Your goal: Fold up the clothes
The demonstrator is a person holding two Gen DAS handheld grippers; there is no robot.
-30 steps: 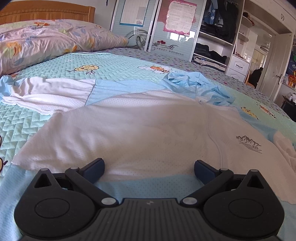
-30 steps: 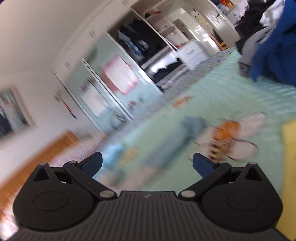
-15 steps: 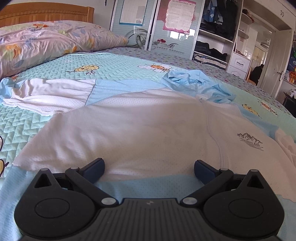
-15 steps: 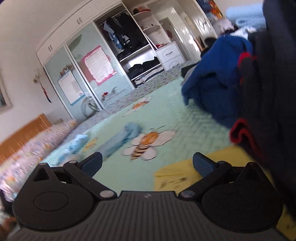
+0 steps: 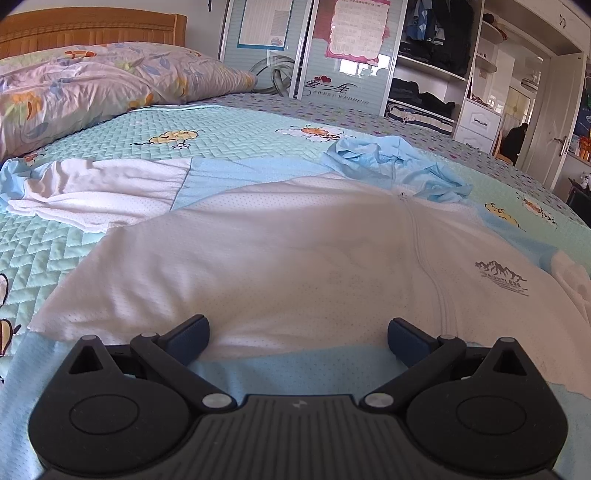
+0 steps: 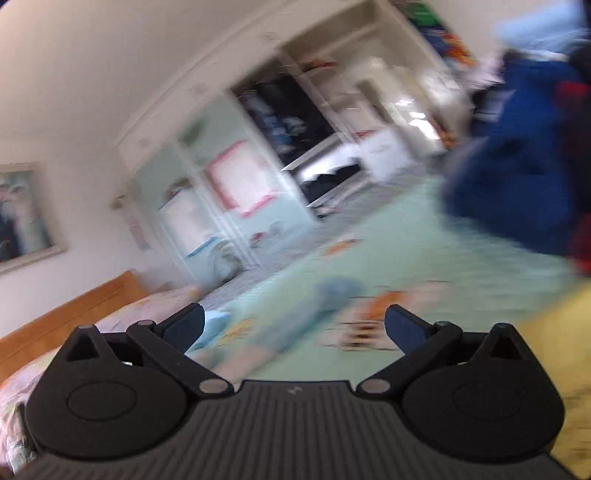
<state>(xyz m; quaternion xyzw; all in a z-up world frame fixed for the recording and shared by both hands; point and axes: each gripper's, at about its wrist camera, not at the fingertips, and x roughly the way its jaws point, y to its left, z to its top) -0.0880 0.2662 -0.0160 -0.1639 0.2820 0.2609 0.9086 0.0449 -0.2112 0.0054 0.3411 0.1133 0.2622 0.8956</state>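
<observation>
Bedroom, daylight. Bed [image 5: 207, 155] with quilted mint cover, bee prints. Wooden headboard [image 5: 88, 31] at its head, floral pillow [image 5: 92, 88] just below. Beyond the bed's far side, wardrobe [image 5: 332, 55] with sliding doors, pink poster [image 5: 356, 31], open shelves of dark clothes. White door [image 5: 554, 122] right of wardrobe.

My left gripper [image 5: 297, 334]: matte black body, ribbed panel at centre bottom with a tiny pale logo mark. Two round black discs either side, each with a raised circle outline. Triangular cut-outs above the discs. Black linkage bars run to two silver pivot screws. Fingertips [image 5: 190, 330] are dark blue pads, smaller screws on the linkages near them. My right gripper [image 6: 293, 328]: same build, black ribbed panel, same discs, triangles, silver screws, dark blue fingertips [image 6: 404, 326]. No cables or sleeves visible.
</observation>
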